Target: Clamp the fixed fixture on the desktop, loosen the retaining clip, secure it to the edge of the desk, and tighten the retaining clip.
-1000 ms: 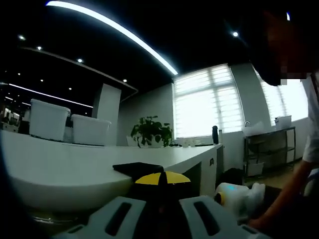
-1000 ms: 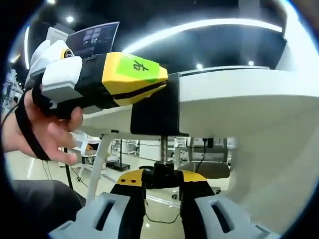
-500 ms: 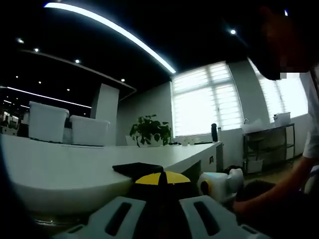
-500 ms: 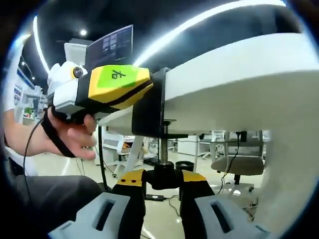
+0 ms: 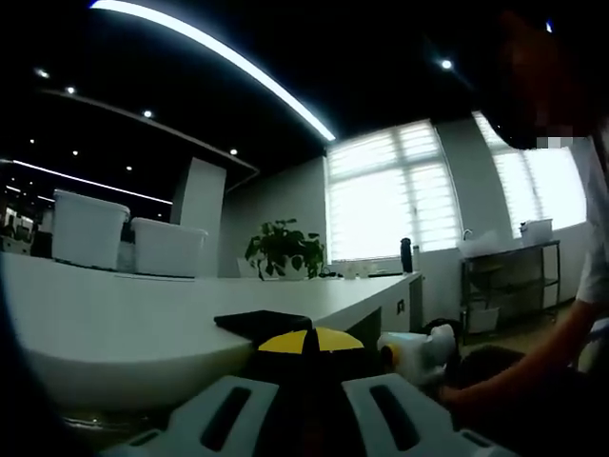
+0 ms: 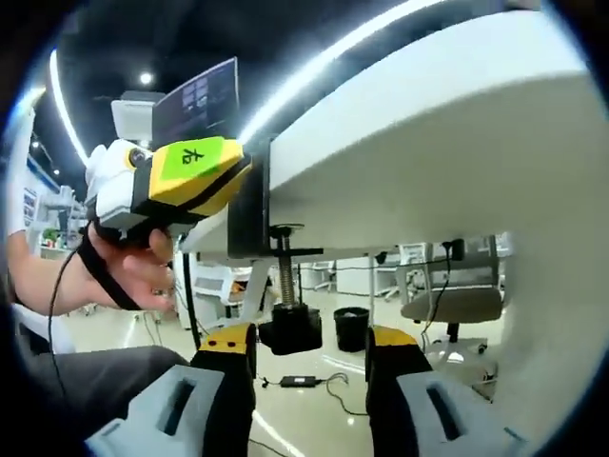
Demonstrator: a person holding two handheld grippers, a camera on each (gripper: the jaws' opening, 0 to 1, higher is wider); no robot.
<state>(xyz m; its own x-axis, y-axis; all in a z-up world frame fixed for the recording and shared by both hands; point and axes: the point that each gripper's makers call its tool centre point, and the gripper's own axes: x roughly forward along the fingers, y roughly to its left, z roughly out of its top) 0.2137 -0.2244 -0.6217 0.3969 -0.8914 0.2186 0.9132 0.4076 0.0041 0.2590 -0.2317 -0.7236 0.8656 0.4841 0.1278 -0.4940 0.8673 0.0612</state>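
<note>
Right gripper (image 6: 309, 354) rises from six o'clock in the right gripper view with its yellow-tipped jaws spread apart, one on each side of the black knob (image 6: 290, 333) at the foot of the clamp's screw (image 6: 283, 268); neither jaw is pressed against the knob. The clamp (image 6: 252, 205) itself, a black bracket, sits on the edge of the white desk (image 6: 447, 162), just above the jaws toward twelve o'clock, its threaded screw running down from the underside of the desk to the knob. At about ten o'clock the left gripper (image 6: 171, 186), yellow and black with a green label, meets the top of the clamp at the desk edge, held by a hand (image 6: 124, 271) with a black strap around it.

In the left gripper view the left gripper's (image 5: 309, 347) yellow tips lie together at six o'clock with a dark seam between them, against the clamp's black top plate (image 5: 262, 322), which rests flat on the desk top (image 5: 114, 324) just above them. Whether they pinch the plate I cannot tell. At four o'clock the right gripper's white body (image 5: 414, 347) shows beside the desk edge.
</note>
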